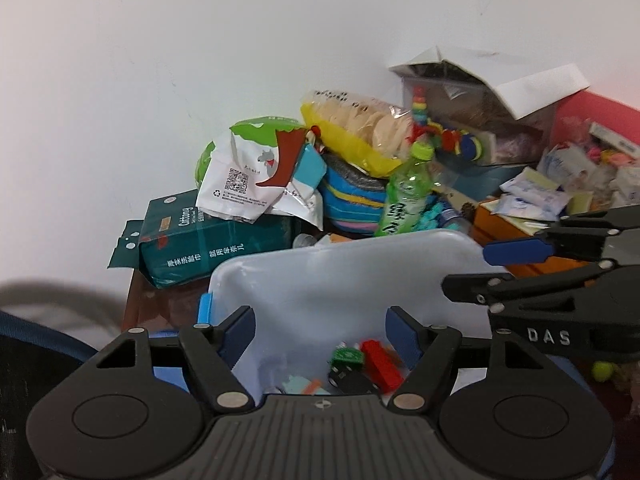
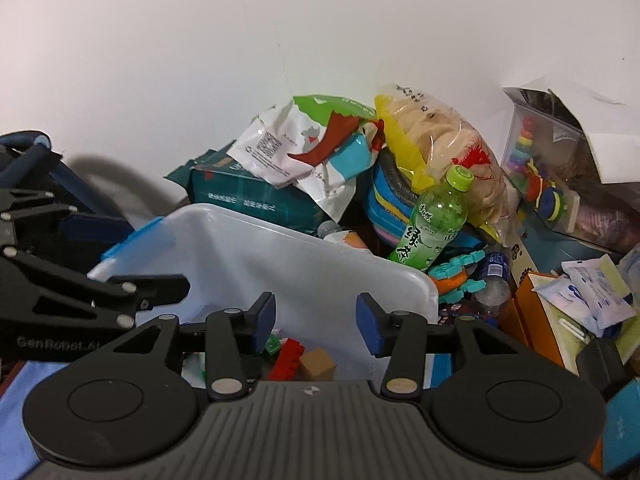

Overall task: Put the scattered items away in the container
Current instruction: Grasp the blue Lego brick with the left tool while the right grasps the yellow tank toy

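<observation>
I hold both tools, left tool (image 1: 320, 330) and right tool (image 2: 316, 320), spread and empty over the white container (image 2: 320, 264) holding the toy blocks (image 2: 288, 356), so next I reach for the green bottle (image 2: 434, 220) behind it.

We note the left tool (image 1: 320, 330) angled downward, jaws parted, nothing between its blue pads (image 1: 240, 330). We note the right tool (image 2: 316, 322) just beside it, likewise tilted down, jaws apart at a narrower gap, pads (image 2: 370, 324) gripping nothing.
</observation>
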Motion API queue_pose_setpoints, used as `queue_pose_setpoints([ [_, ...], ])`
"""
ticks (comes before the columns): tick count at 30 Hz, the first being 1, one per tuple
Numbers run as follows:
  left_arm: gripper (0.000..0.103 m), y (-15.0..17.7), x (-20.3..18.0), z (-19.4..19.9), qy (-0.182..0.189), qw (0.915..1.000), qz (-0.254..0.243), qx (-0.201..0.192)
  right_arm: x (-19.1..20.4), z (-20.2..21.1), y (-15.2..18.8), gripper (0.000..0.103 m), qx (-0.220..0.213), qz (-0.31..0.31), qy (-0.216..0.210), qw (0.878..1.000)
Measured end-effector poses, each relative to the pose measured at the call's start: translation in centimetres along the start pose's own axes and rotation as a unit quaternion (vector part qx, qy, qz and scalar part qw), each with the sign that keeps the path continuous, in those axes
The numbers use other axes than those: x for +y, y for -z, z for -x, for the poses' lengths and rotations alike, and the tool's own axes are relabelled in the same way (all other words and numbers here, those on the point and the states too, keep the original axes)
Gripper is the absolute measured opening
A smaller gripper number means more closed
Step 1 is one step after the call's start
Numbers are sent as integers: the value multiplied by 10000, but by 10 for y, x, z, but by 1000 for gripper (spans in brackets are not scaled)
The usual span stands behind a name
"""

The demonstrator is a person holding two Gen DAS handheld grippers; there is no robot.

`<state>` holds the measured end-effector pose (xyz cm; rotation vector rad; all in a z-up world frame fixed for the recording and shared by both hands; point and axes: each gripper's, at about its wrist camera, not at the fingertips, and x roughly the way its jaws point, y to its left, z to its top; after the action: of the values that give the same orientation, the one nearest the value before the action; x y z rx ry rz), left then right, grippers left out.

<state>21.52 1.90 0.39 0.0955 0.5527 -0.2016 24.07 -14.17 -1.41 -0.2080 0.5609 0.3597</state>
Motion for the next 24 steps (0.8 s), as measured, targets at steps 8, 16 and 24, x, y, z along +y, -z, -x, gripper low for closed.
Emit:
queue_pose_setpoints([
  [8, 76, 43, -17, 28, 130, 9993, -248, 243, 15, 41, 17, 51, -71, 54, -81, 9999],
  [16, 76, 98, -9, 45, 47, 9980, 110, 619, 26, 56, 55, 55, 269, -65, -94, 9996],
  [24, 75, 147, -12, 58, 338, 9935, 56, 1084, 45, 59, 105, 55, 823, 148, -307, 9960],
])
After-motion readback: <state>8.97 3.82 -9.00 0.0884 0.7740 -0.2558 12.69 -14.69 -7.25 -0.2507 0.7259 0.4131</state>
